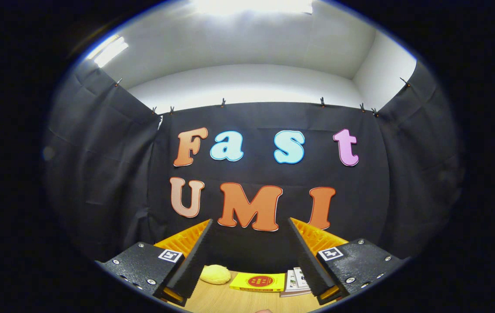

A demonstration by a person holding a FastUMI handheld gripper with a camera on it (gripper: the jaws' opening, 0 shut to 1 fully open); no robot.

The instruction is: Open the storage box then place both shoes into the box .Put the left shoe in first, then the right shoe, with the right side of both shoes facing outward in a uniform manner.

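The claw (247,256) gapes wide, gripping nothing — a yellow box (258,282) lies on the wooden table (212,300) between its fingers.

black gripper (247,256), seemingly ridged pads

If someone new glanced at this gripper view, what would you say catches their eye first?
Most striking are the two black, ridged fingers of the gripper, spread wide apart with nothing held between them. Low between them, on the wooden table, lie a pale yellow rounded lump, a yellow booklet and some printed leaflets beside it. Behind it all hangs the booth's black cloth wall.
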